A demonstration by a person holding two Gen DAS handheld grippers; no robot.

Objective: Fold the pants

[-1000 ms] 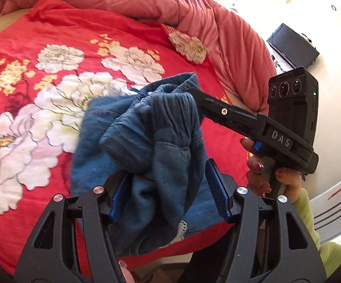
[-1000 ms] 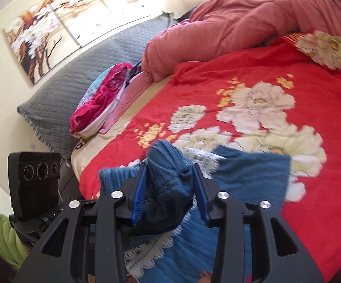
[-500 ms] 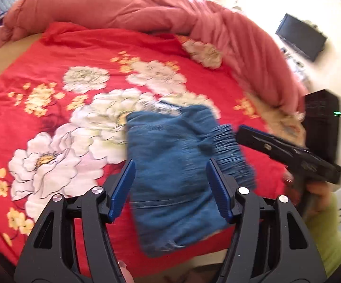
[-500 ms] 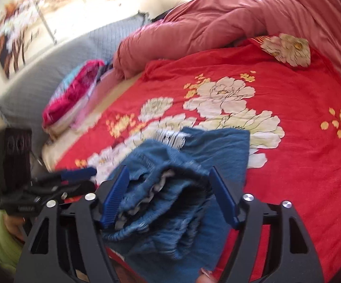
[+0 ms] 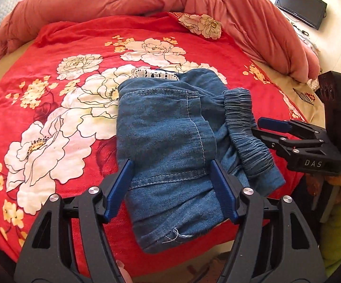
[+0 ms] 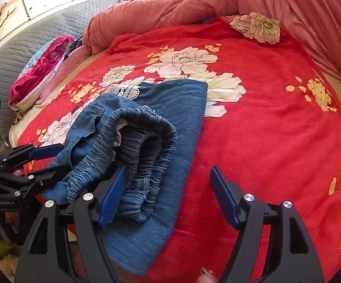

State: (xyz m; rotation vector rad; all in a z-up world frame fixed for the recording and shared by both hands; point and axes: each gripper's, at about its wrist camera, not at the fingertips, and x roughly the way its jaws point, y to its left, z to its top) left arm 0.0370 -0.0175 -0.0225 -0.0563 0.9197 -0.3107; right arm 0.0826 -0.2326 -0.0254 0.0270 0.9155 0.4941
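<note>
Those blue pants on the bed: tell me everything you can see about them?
The pants are blue denim-like cloth, folded into a compact bundle on the red flowered bedspread. A gathered elastic waistband bunches on top, a stitched pocket seam shows, and white lace trim peeks out at the far edge. Loose threads hang from the near hem. The bundle lies between the opening jaws of the left gripper, not pinched.
</note>
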